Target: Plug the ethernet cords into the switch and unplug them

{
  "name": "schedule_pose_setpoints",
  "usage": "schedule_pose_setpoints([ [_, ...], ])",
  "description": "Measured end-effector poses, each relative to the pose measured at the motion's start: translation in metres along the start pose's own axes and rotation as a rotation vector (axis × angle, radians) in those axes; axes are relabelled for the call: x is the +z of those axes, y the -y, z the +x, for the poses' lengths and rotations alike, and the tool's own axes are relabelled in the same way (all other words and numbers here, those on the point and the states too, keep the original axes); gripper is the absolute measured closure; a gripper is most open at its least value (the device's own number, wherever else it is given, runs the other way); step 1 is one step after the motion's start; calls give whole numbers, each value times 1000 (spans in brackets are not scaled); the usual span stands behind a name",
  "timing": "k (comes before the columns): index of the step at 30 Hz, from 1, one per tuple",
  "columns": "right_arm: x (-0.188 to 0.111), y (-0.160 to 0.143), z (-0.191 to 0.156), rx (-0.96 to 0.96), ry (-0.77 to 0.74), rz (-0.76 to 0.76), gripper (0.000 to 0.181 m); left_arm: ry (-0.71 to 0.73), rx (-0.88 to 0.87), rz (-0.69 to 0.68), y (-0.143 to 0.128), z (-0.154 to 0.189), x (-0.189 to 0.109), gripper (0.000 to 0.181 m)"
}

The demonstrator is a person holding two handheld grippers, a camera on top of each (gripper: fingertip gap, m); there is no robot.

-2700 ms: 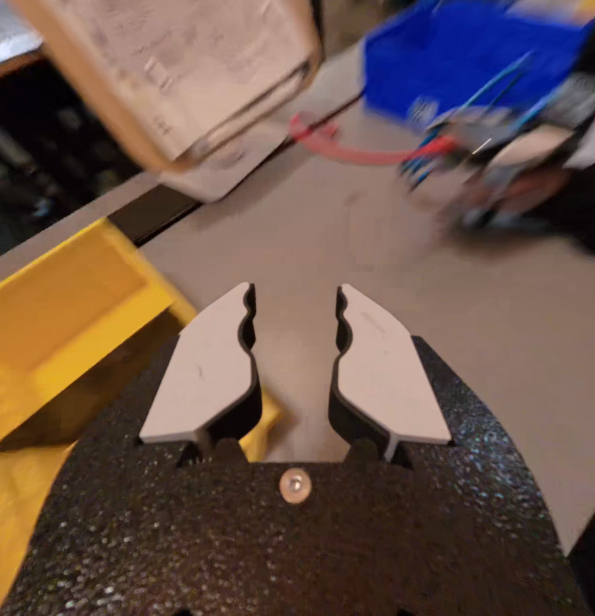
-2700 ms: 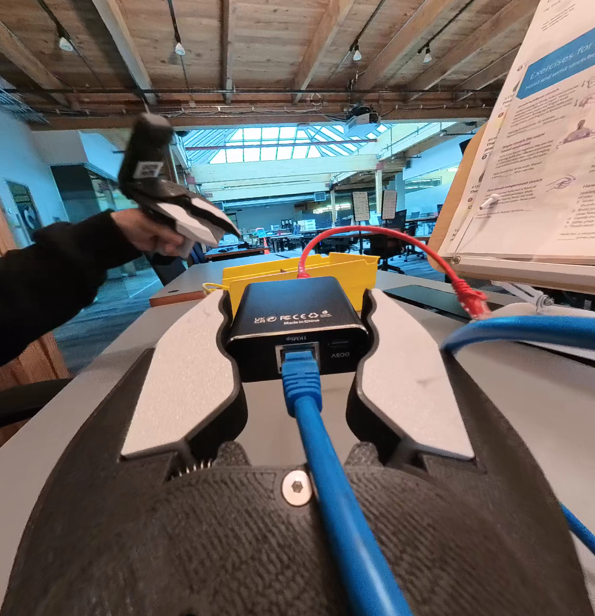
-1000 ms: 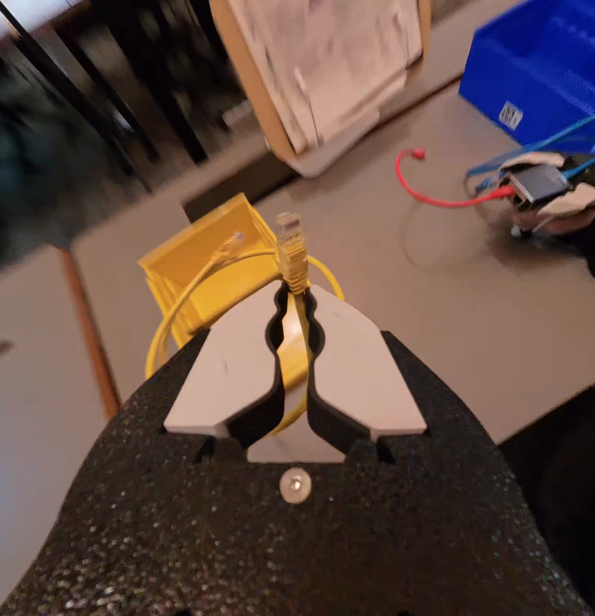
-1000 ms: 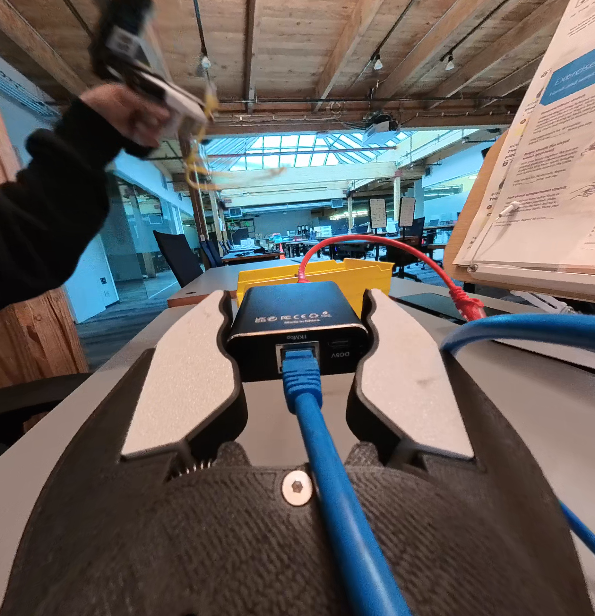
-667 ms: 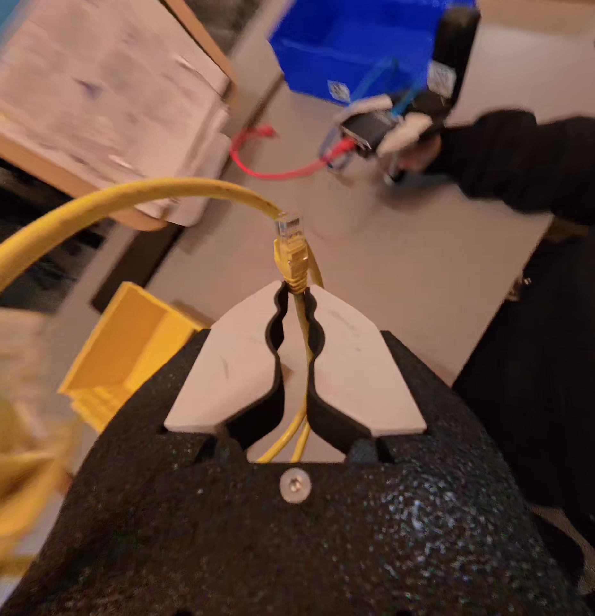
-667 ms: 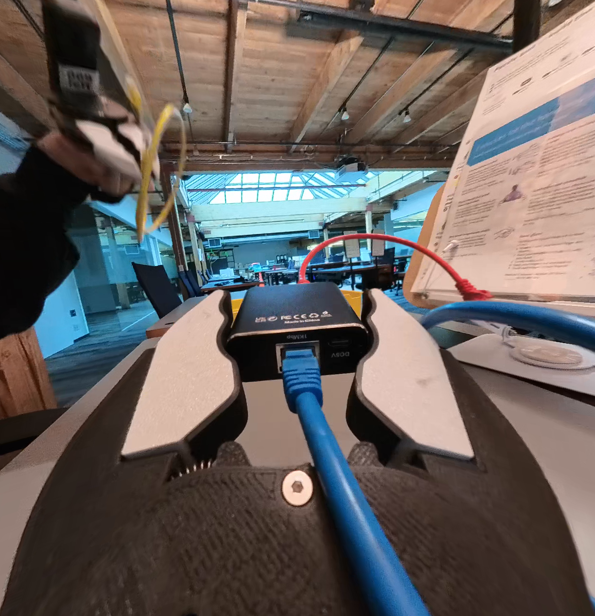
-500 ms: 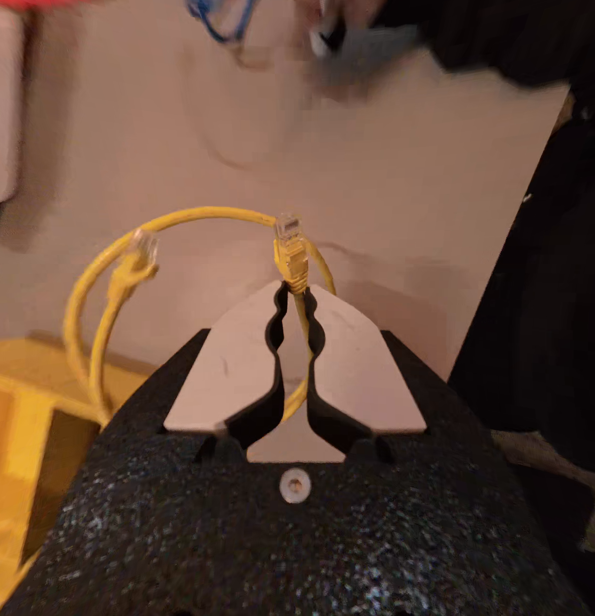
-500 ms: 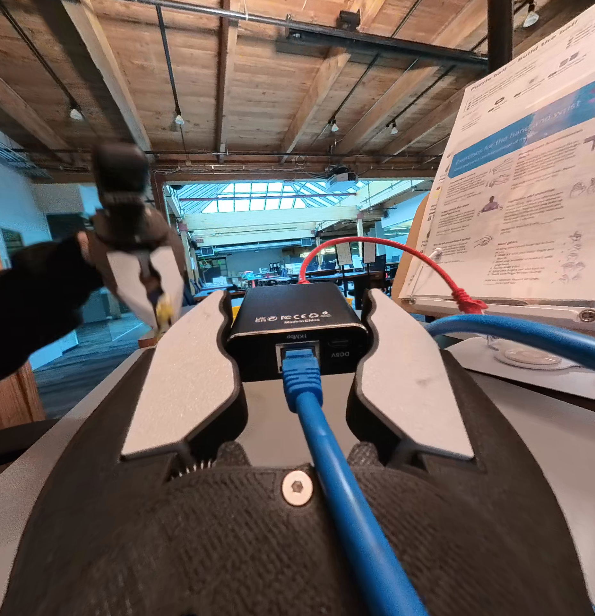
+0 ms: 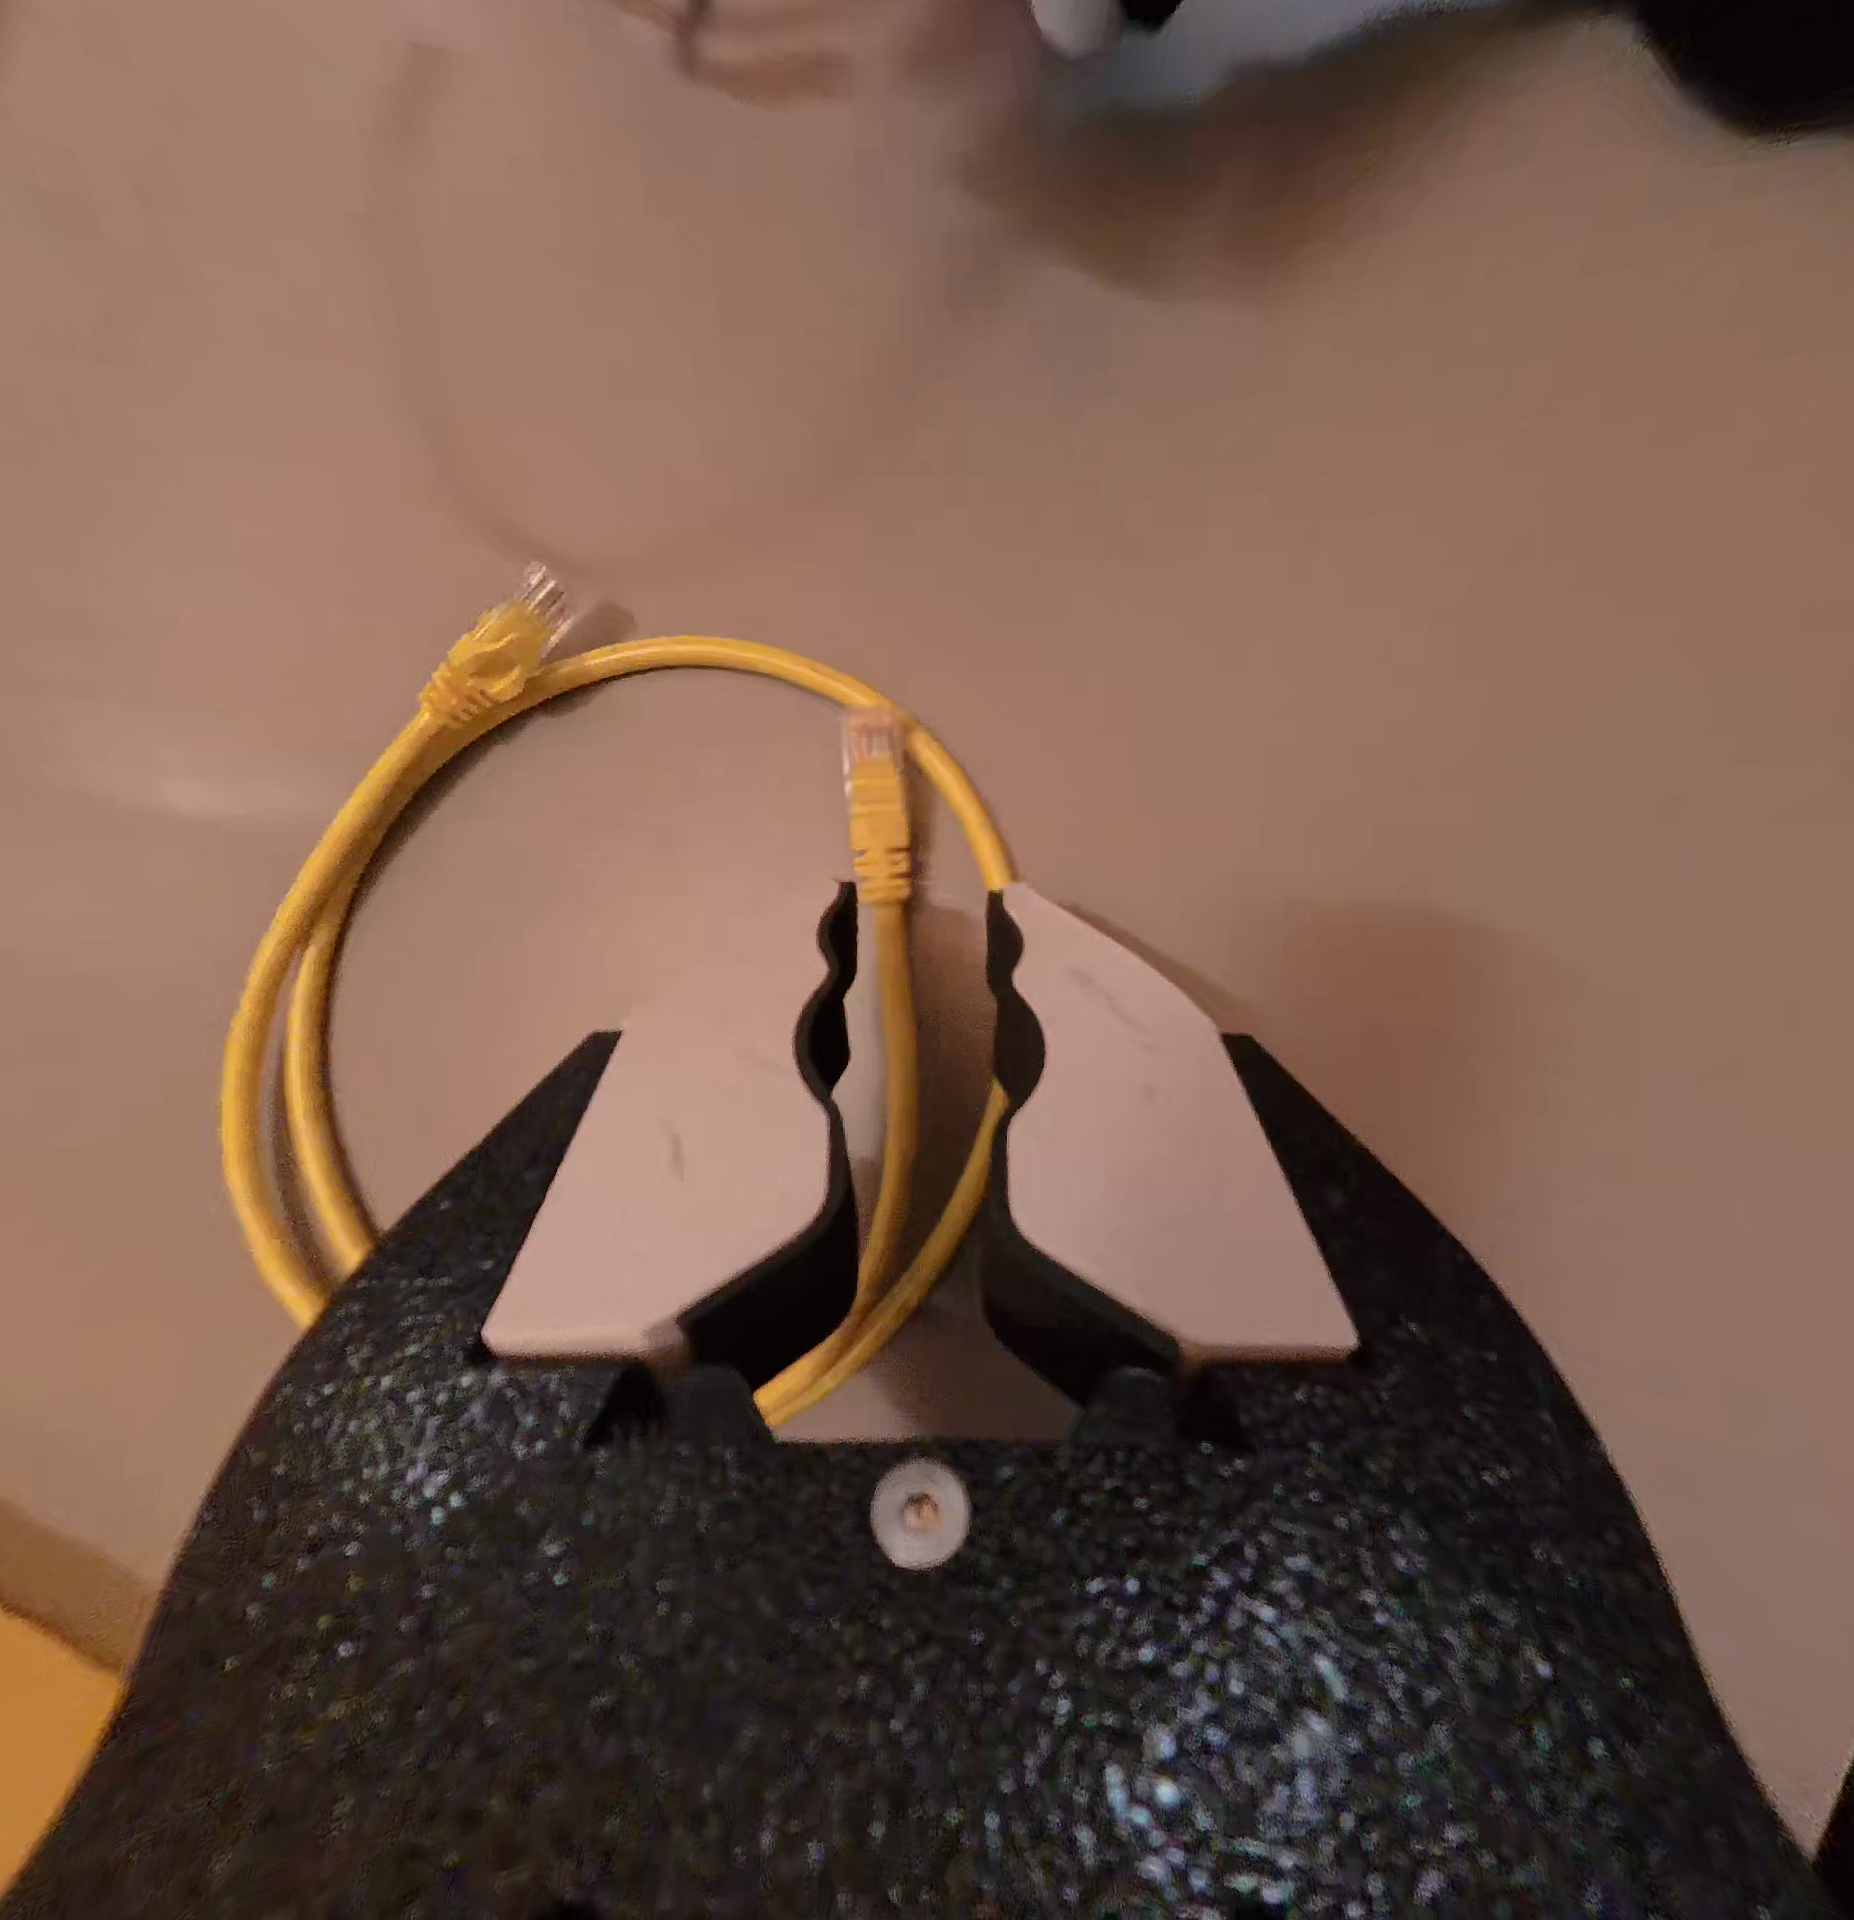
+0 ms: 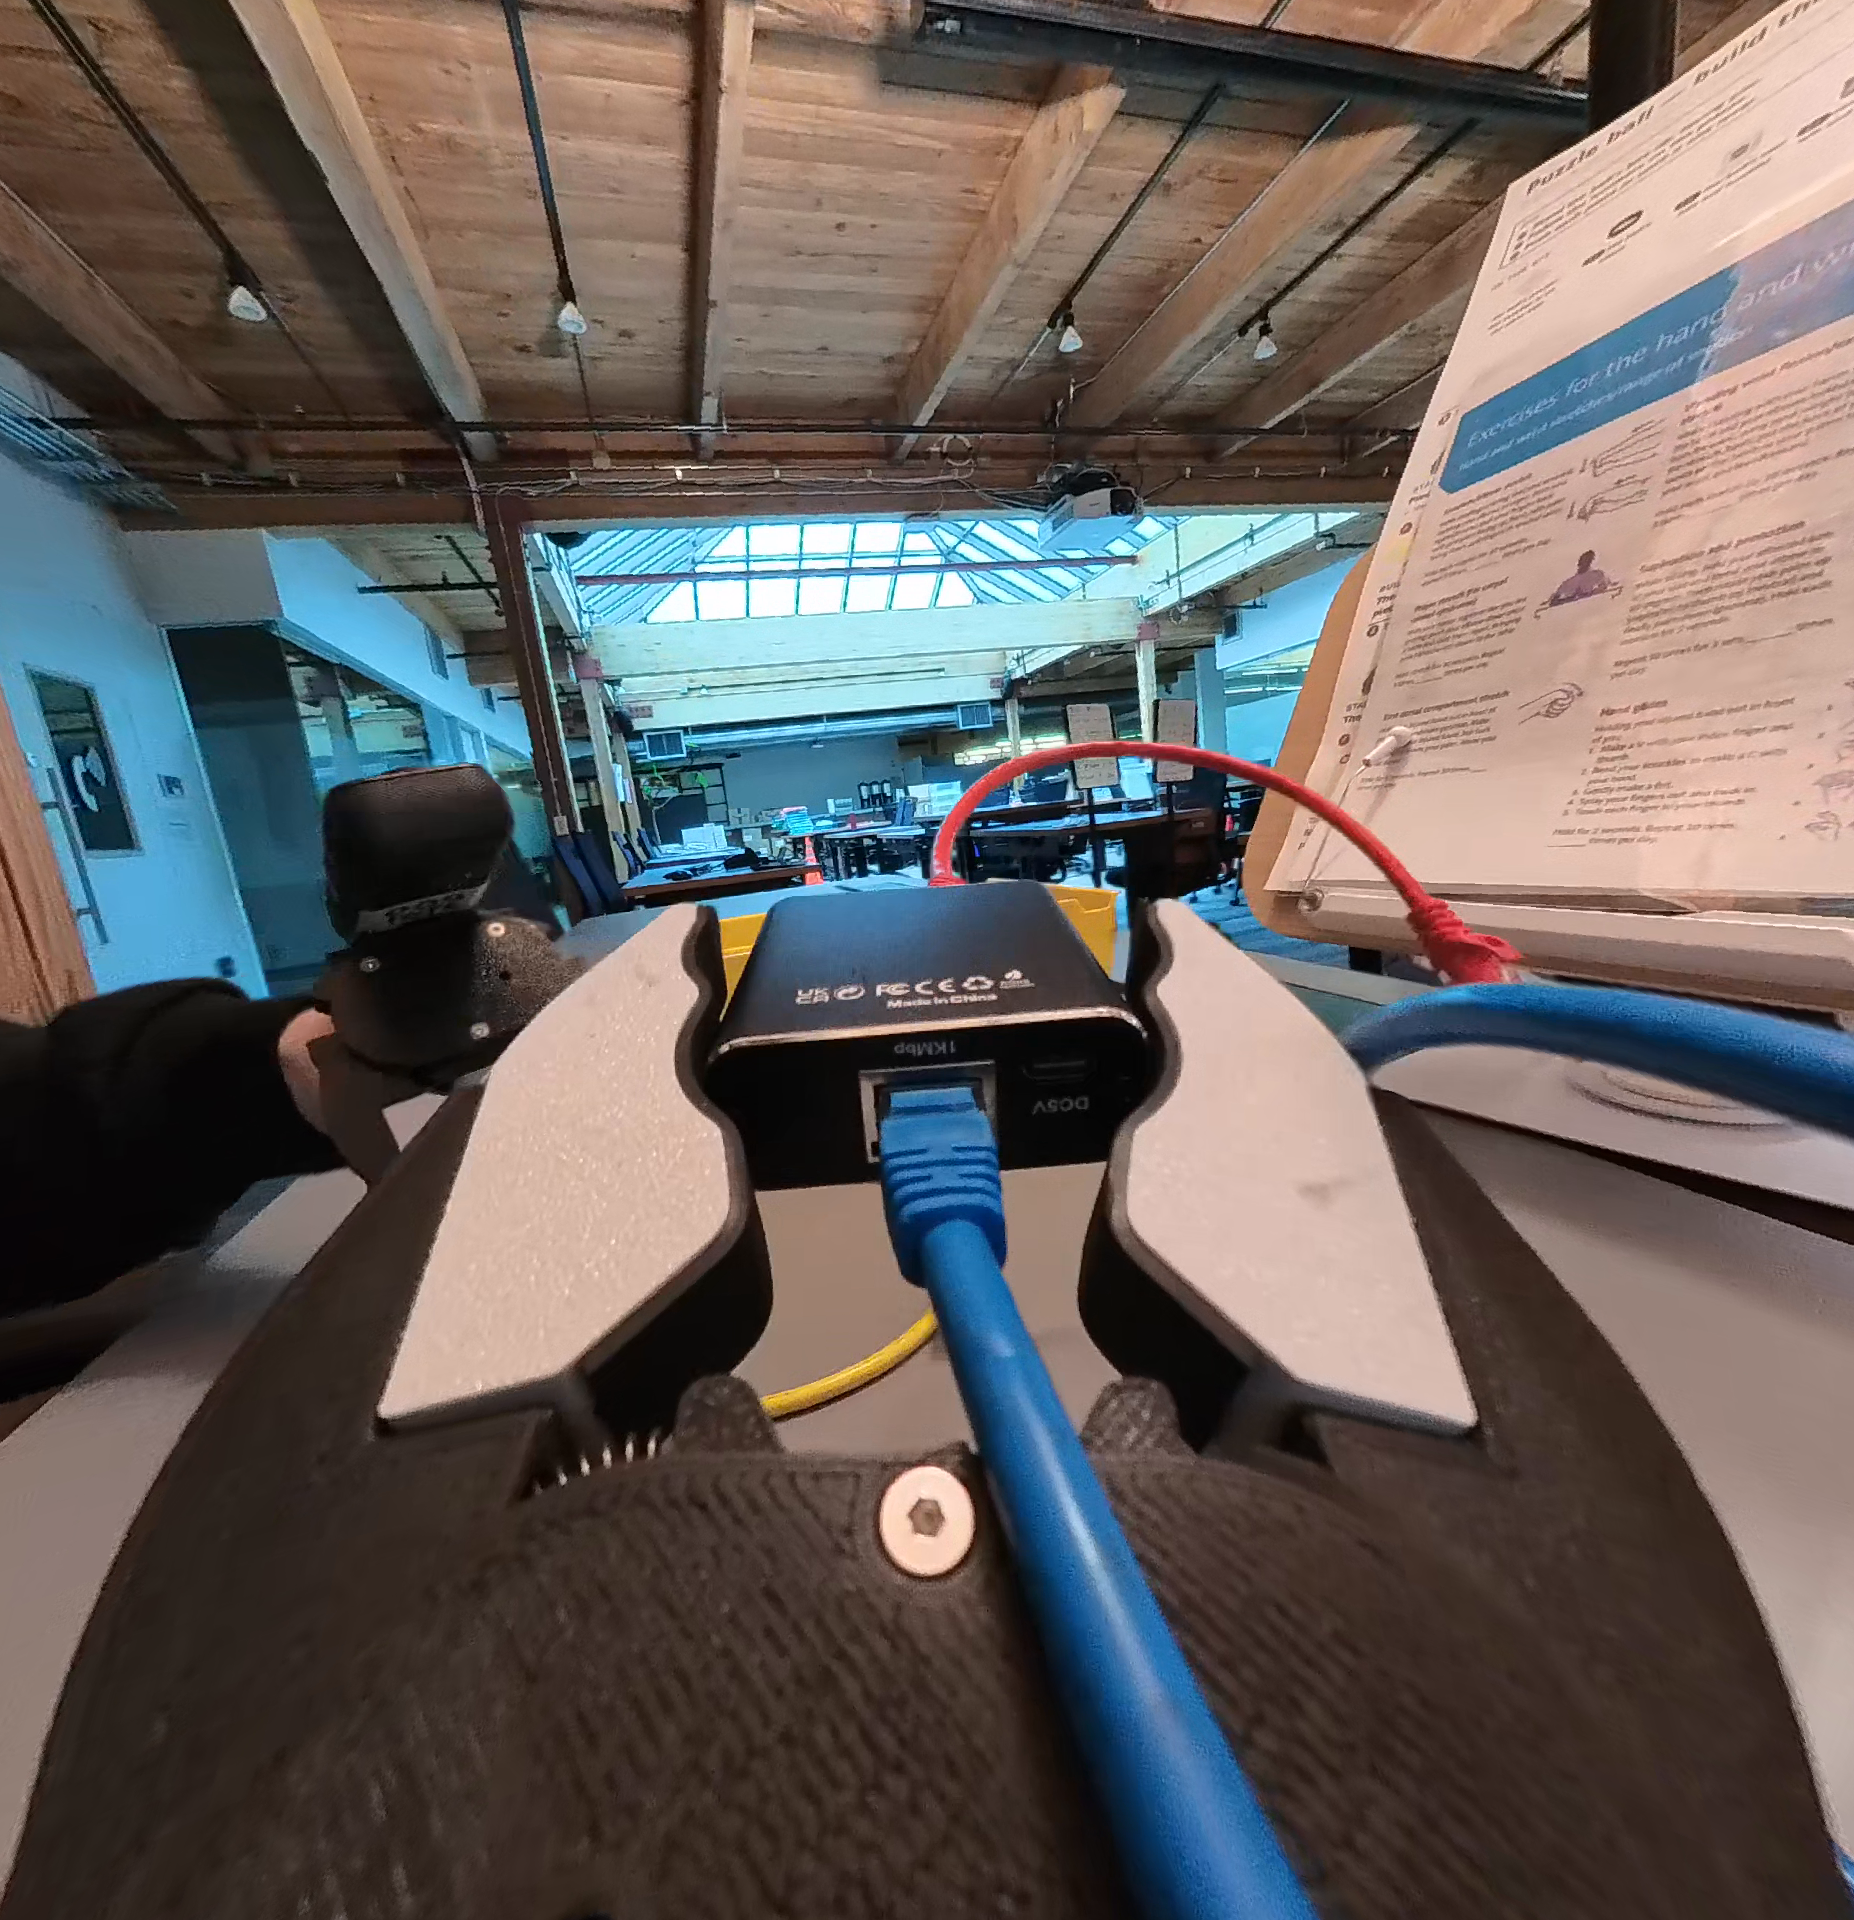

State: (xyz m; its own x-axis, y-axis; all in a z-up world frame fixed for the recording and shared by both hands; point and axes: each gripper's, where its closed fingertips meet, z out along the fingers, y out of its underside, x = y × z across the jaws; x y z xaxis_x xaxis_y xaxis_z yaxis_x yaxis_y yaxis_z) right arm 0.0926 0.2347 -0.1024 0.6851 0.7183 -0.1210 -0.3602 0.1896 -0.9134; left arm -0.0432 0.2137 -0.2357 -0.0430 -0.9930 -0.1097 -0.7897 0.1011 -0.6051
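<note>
My left gripper (image 9: pixel 921 894) is open and points down at the grey table (image 9: pixel 1318 520). A coiled yellow ethernet cord (image 9: pixel 310 904) lies on the table under it. One yellow plug (image 9: pixel 876 790) lies just past the fingertips, with its cable running loose between the fingers. The other plug (image 9: pixel 497 649) lies at the far left of the coil. My right gripper (image 10: pixel 928 914) is shut on a black switch (image 10: pixel 923 966). A blue cord (image 10: pixel 1006 1351) is plugged into its near port. A red cord (image 10: pixel 1266 779) arcs up from its far side.
A yellow bin (image 10: pixel 1094 914) stands behind the switch, and its corner shows in the left wrist view (image 9: pixel 9 1714). A printed sheet on a wooden stand (image 10: pixel 1629 623) is at the right. The table's edge (image 9: pixel 1837 1714) is near the left gripper's right side.
My left gripper came down to the table with the yellow cord and opened, letting go of it. The cord now lies on the table. The right gripper still holds the switch.
</note>
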Motion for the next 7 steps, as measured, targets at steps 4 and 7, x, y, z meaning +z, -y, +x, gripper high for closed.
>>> schedule_pose_setpoints([
  [4,3,-7,-3,8,25,-24,107,93,-53,42,-6,-11,6,163],
  [7,5,-13,-10,10,64,-50,107,48,-95,87,-7,-10,13,166],
])
